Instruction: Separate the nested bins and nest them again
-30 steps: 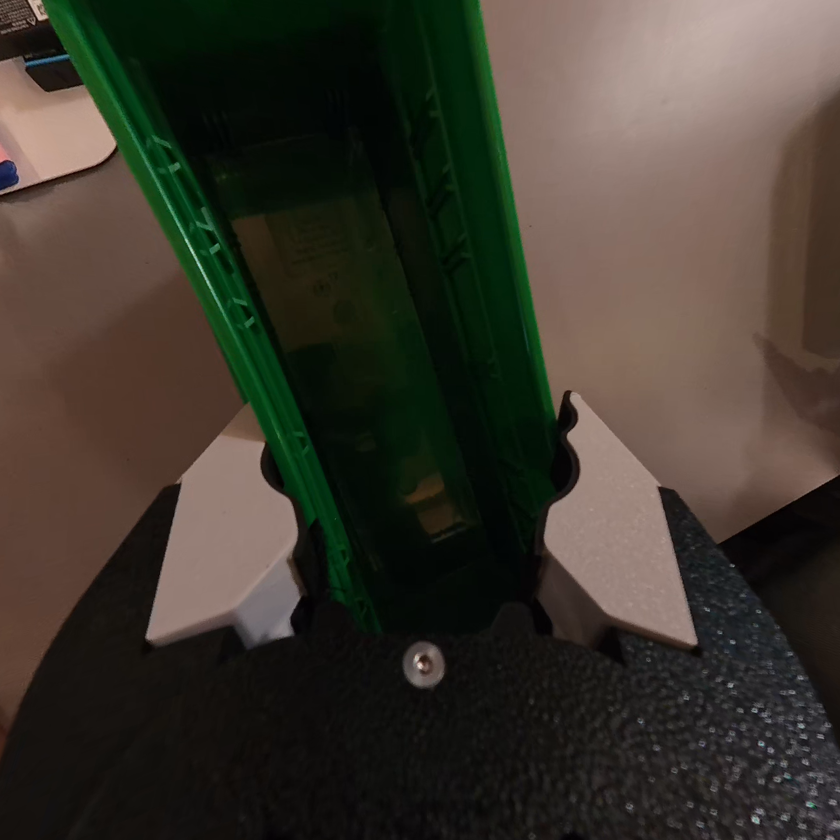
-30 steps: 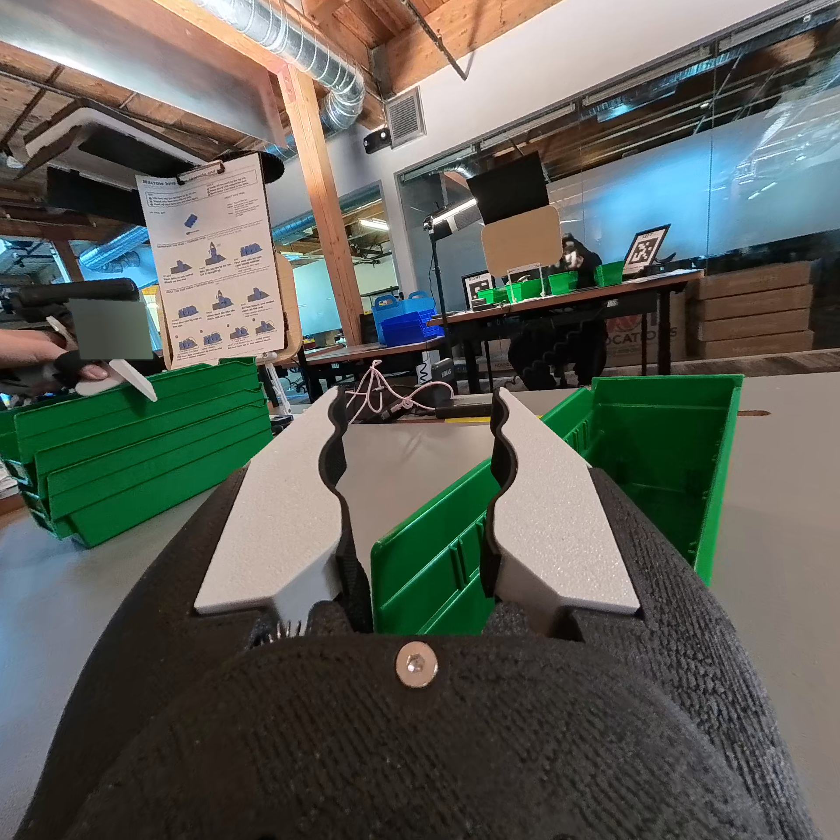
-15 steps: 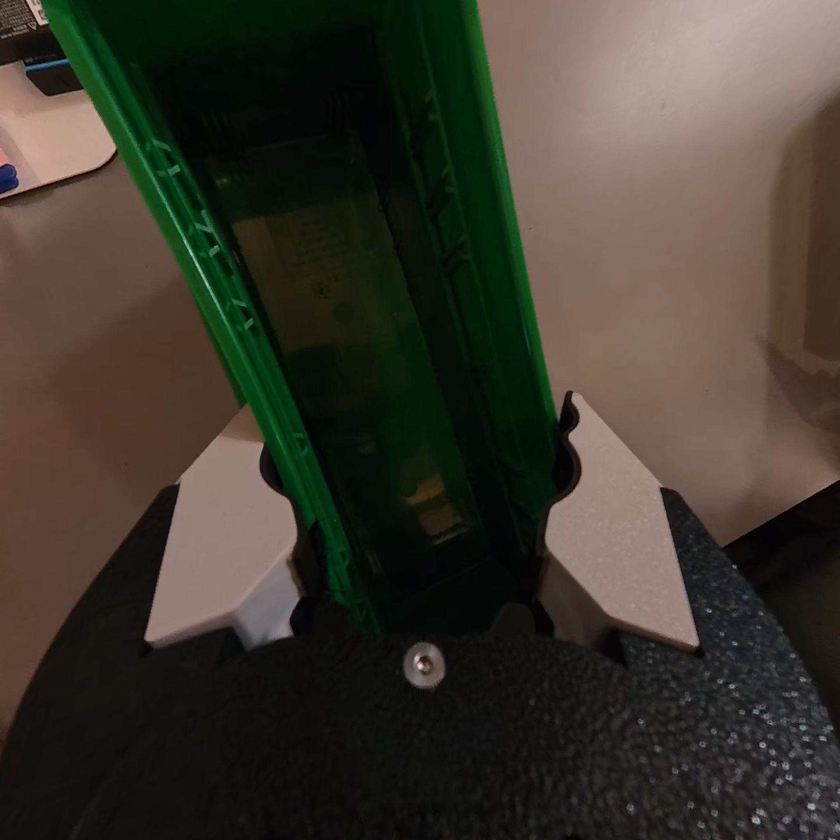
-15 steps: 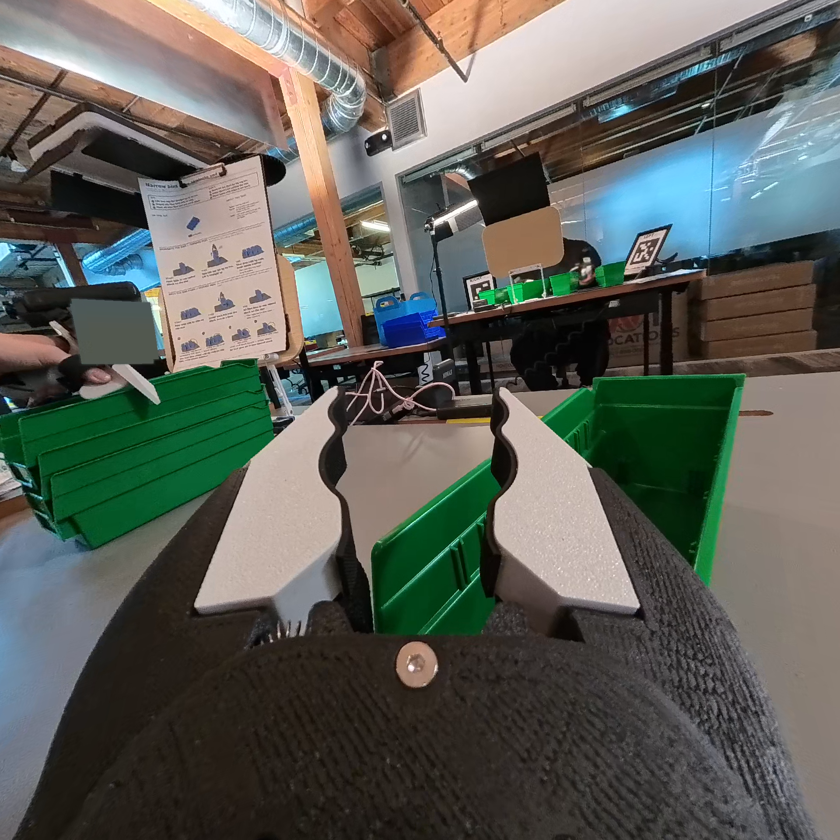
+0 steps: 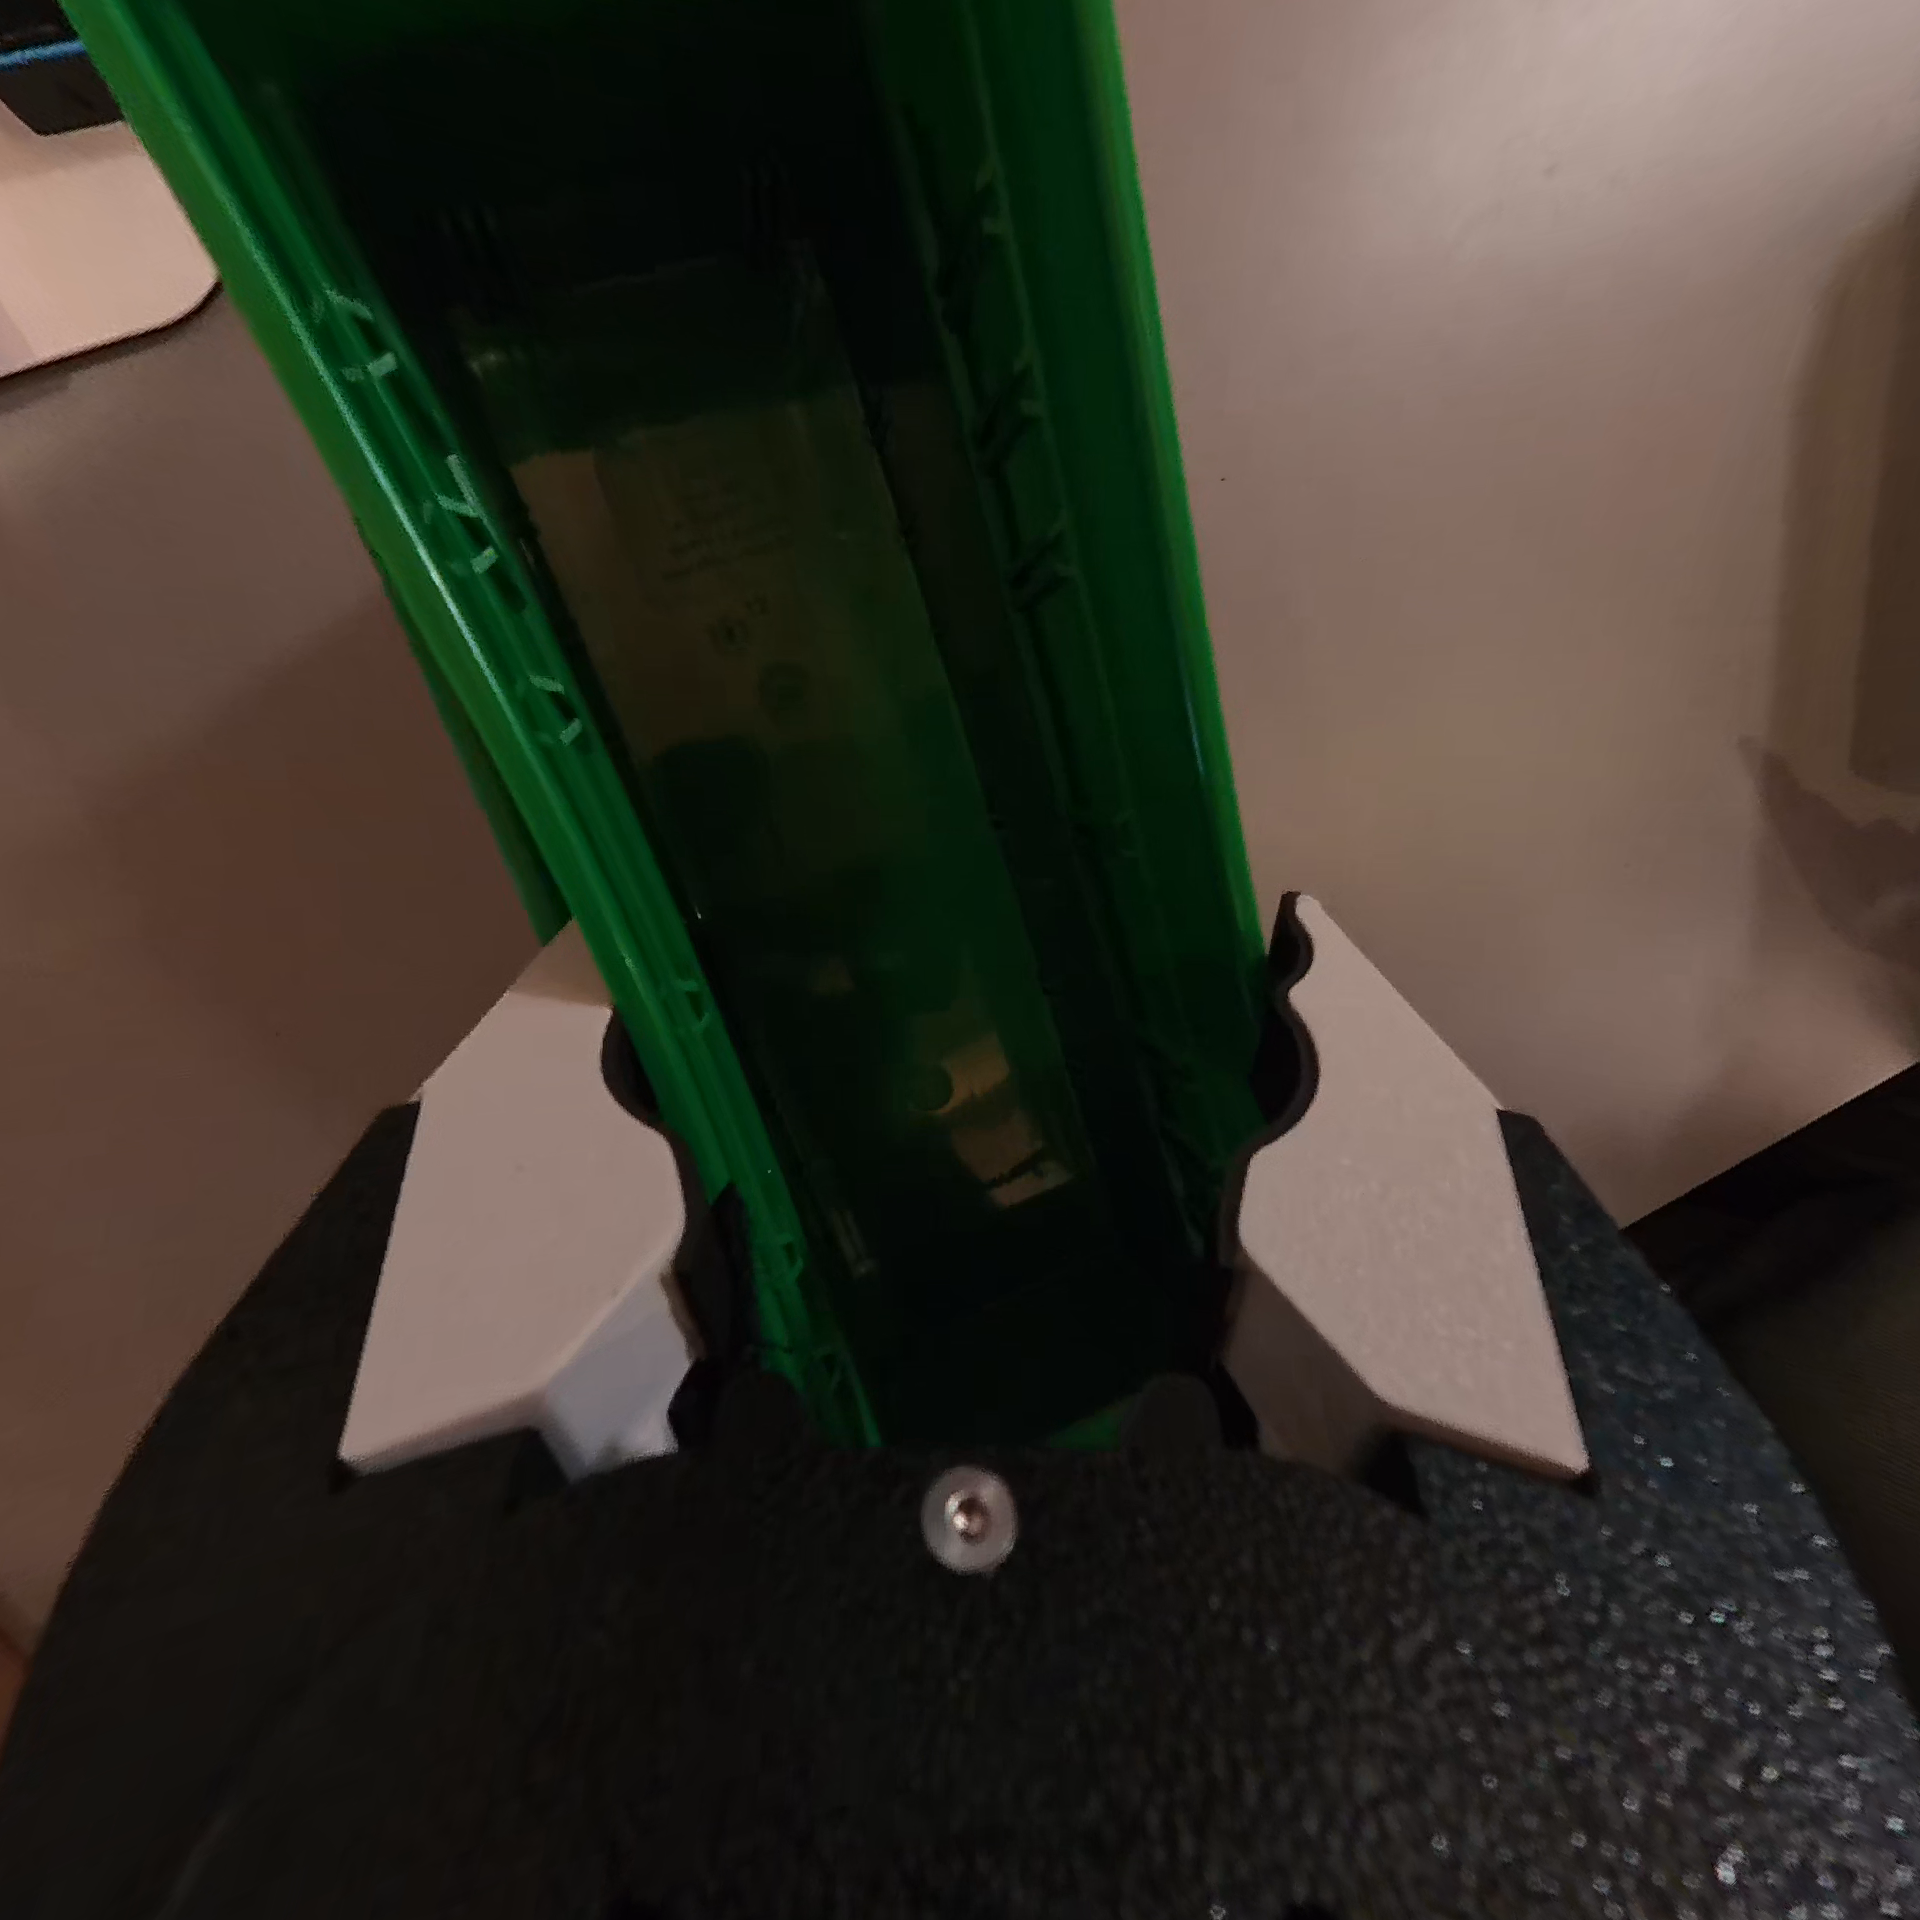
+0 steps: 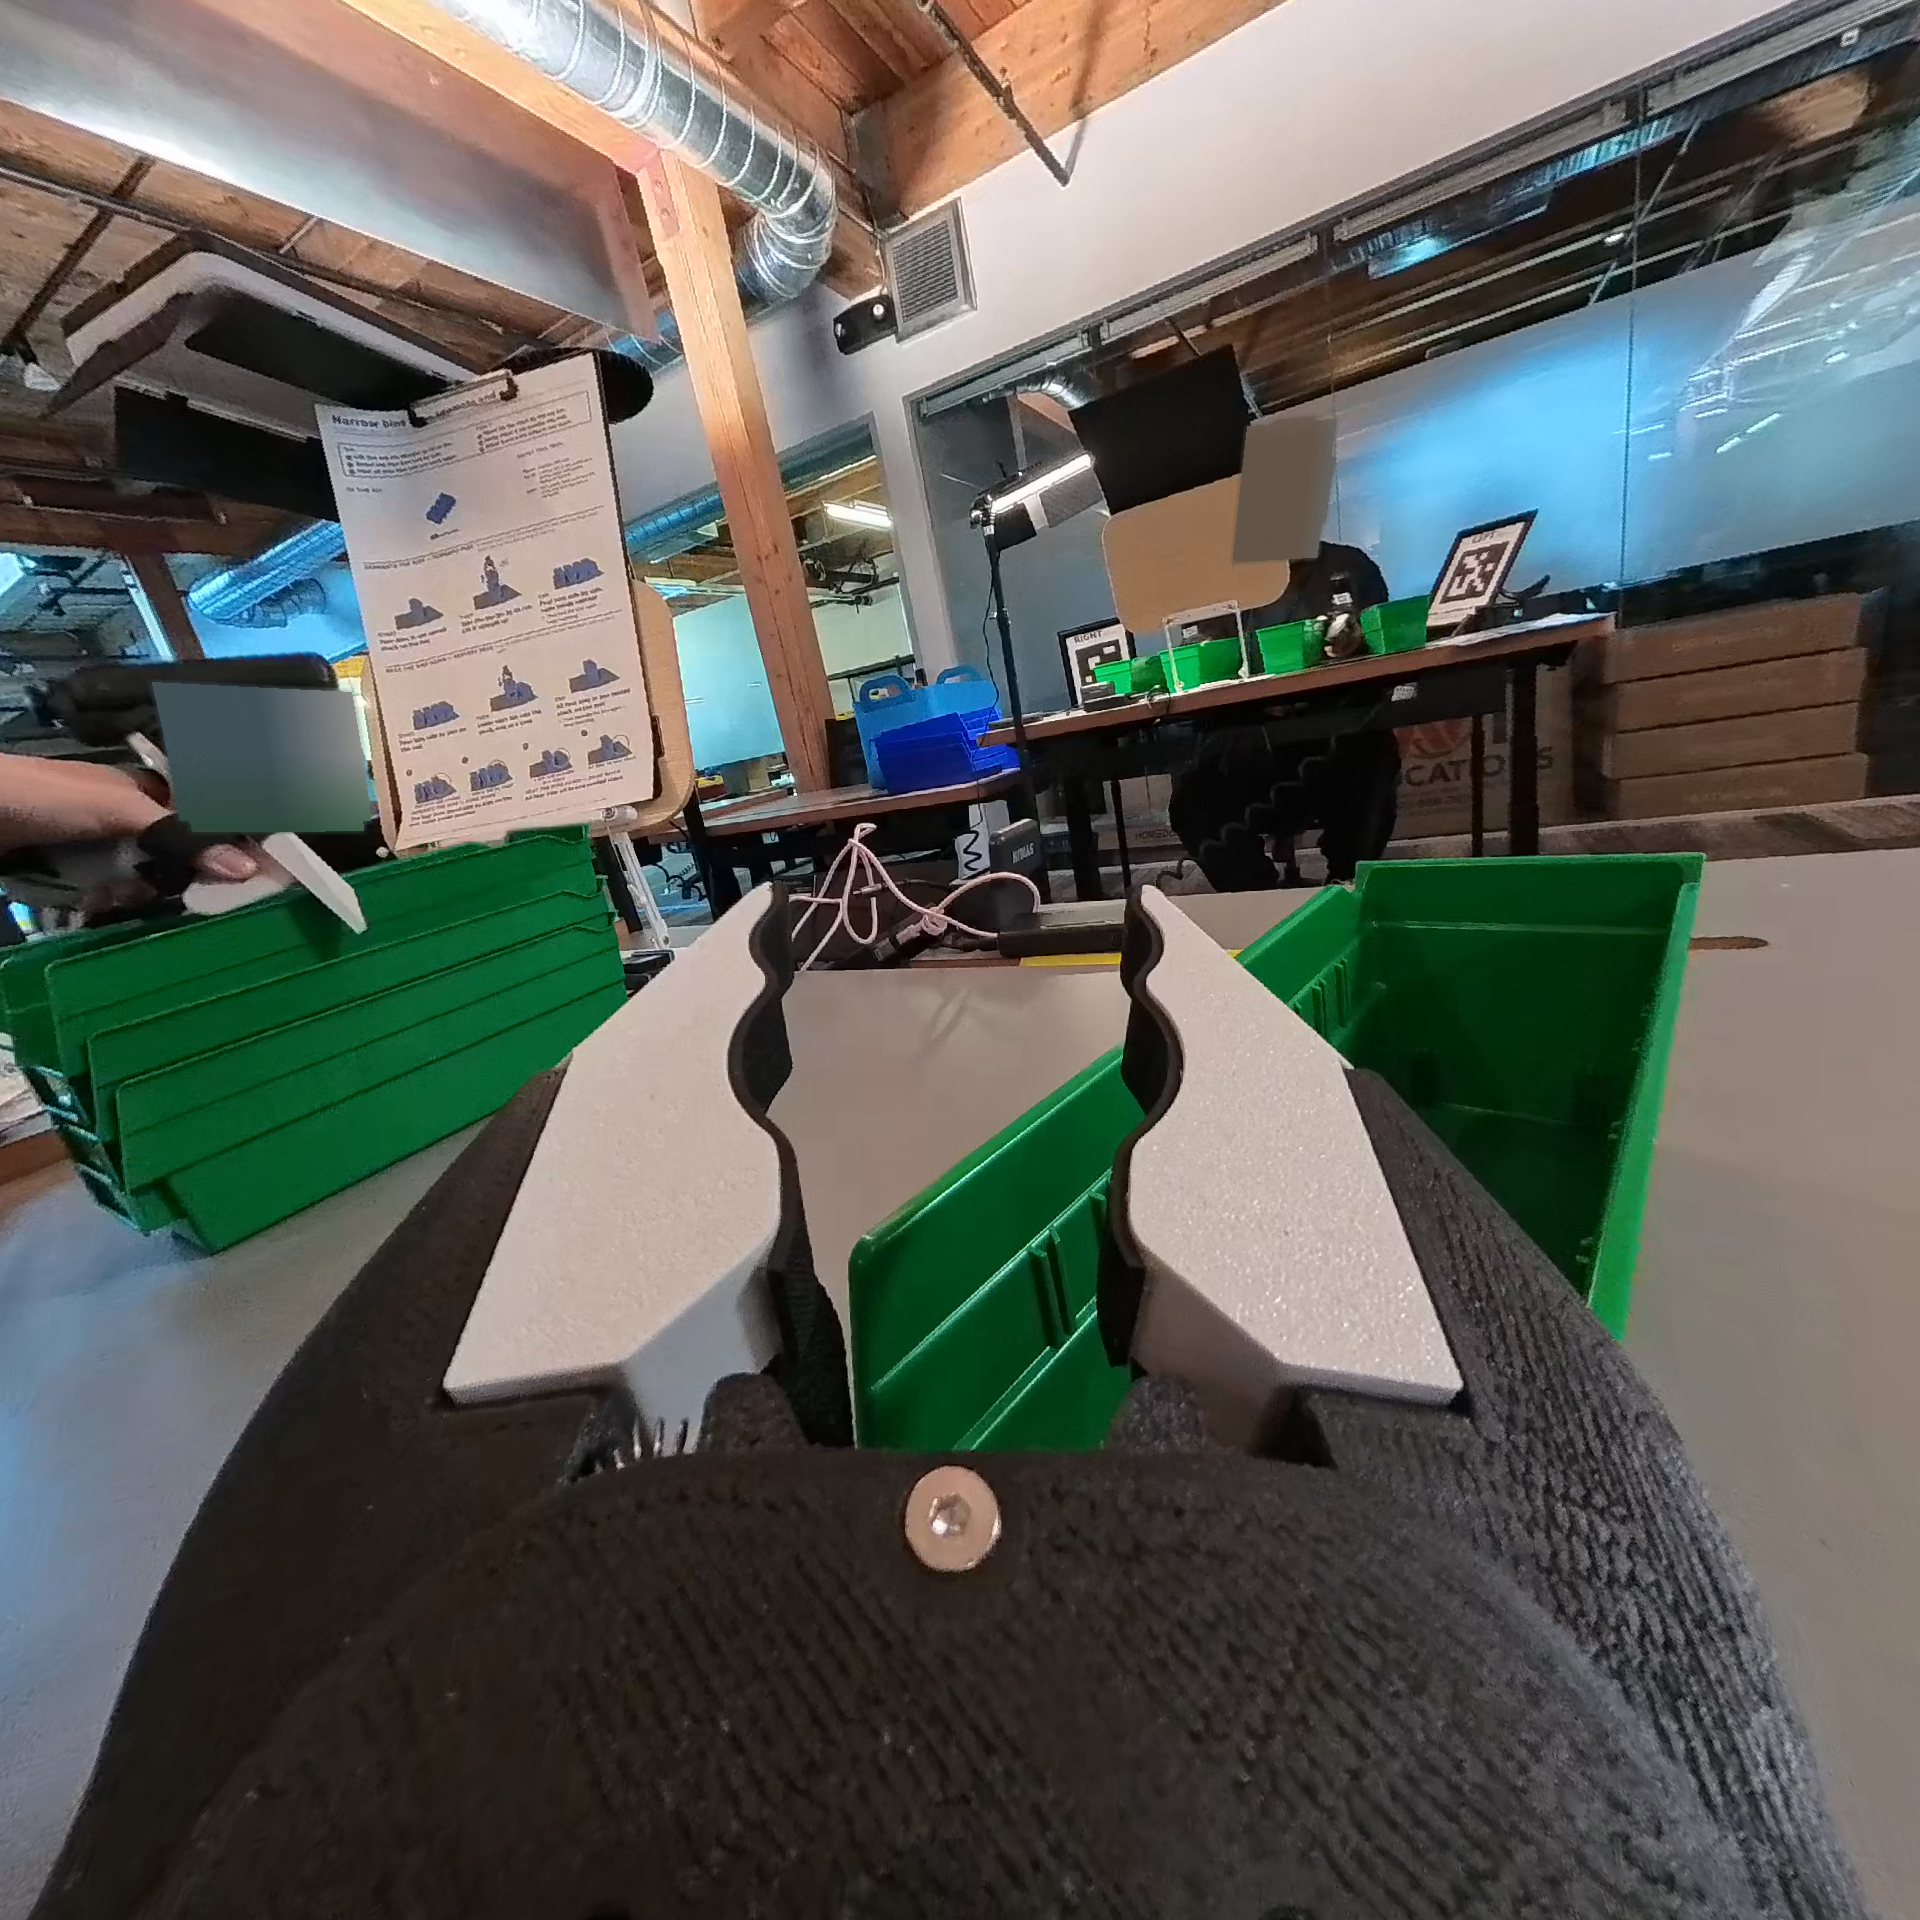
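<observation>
A stack of nested green bins (image 5: 790,623) runs away from me in the left wrist view. My left gripper (image 5: 951,977) straddles the stack across its width, with a finger pressed on each outer side. The same stack (image 6: 343,1060) stands on the grey table (image 6: 1808,1143) at the left of the right wrist view, with a hand and the left gripper (image 6: 281,883) on top of it. A single green bin (image 6: 1507,1039) lies on the table at the right. My right gripper (image 6: 951,935) is open. The bin's near side wall lies between its fingers, close to the right finger.
A clipboard with an instruction sheet (image 6: 499,623) stands behind the stack. A white cord (image 6: 894,904) and a black device (image 6: 1060,925) lie at the table's far edge. Blue bins (image 6: 935,727) and a seated person (image 6: 1299,727) are at tables farther back. The table's edge (image 5: 1766,1195) shows at right in the left wrist view.
</observation>
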The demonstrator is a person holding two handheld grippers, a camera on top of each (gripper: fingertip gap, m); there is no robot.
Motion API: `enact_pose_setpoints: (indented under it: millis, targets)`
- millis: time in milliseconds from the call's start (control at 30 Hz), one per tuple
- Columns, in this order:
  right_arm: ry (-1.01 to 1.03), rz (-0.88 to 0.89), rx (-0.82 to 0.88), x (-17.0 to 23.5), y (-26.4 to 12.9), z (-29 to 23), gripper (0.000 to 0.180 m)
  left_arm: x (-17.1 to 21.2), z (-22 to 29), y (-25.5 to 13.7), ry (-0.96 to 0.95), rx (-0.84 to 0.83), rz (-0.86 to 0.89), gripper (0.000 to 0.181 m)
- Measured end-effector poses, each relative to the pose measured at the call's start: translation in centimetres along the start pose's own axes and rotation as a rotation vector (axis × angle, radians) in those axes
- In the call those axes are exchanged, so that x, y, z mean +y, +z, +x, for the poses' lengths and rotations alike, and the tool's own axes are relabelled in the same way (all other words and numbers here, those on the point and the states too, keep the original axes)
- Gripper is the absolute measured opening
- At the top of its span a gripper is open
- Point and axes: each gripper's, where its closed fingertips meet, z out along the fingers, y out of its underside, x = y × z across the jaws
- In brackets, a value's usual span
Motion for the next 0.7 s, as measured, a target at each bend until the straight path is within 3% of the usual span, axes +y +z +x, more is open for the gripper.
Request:
enact_pose_setpoints:
  millis: [333, 433, 500, 700]
  targets:
    - [0.005, 0.004, -0.003, -0.1, 0.0, 0.0, 0.063, 0.0, -0.2, 0.2, 0.0, 0.004, 0.001, 0.119]
    - [0.007, 0.002, -0.004, 0.0, 0.1, 0.0, 0.063, -0.8, 0.4, -0.3, -0.044, 0.053, 0.04, 0.126]
    - [0.006, 0.003, -0.004, -0.1, 0.1, 0.0, 0.063, -1.0, 1.9, -0.6, -0.066, 0.164, 0.057, 0.155]
    - [0.003, 0.007, 0.0, -0.2, 0.0, 0.1, 0.063, -0.7, 2.9, -0.5, -0.044, 0.071, 0.052, 0.155]
